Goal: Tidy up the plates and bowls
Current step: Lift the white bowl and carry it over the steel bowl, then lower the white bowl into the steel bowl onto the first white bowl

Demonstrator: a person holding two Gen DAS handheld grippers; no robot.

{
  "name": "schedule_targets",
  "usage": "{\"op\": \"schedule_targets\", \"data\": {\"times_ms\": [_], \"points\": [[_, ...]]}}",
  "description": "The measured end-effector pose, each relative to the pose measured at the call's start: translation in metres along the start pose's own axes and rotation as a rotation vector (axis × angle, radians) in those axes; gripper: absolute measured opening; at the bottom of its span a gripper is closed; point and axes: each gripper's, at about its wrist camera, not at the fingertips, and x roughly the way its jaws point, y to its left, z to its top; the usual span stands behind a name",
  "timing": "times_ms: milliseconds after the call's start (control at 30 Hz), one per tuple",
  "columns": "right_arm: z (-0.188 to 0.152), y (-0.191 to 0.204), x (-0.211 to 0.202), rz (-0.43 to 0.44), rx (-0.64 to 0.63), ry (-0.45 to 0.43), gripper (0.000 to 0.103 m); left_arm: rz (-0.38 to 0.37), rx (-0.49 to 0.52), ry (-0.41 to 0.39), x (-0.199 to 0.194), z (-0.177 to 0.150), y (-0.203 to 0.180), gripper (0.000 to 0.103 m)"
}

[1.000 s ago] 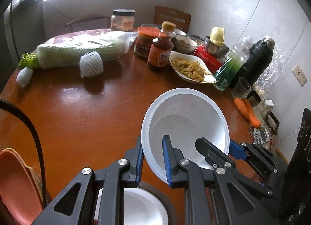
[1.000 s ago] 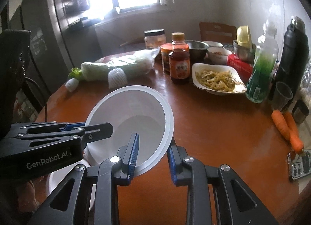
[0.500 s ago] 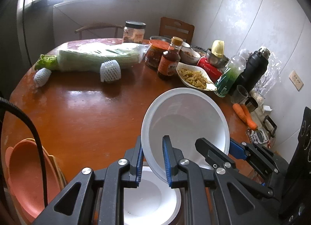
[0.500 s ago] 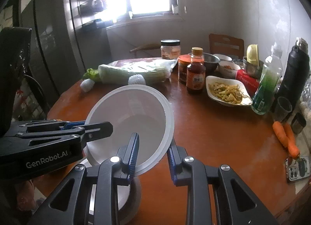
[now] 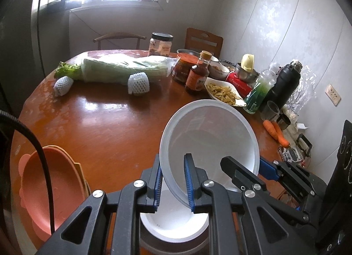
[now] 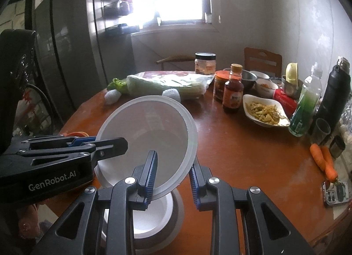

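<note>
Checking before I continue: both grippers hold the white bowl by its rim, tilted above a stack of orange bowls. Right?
Not quite. The left gripper and right gripper do hold the tilted white bowl, but the left wrist view shows white bowls beneath; the orange plates sit aside.

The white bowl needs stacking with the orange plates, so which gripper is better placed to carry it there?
Probably left: the left gripper grips the white bowl on the orange plates' side.

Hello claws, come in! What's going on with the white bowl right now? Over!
Both claws, left and right, shut on white bowl, tilted. Another bowl underneath. Nothing blocking.
</note>
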Motion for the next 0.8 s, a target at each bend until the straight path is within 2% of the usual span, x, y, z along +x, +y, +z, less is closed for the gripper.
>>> {"op": "schedule_targets", "data": {"times_ms": [800], "points": [[-0.036,0.027,-0.01,0.018,-0.016,0.007,0.03,0.02,-0.004,0.01,-0.012,-0.041,0.013,0.019]]}}
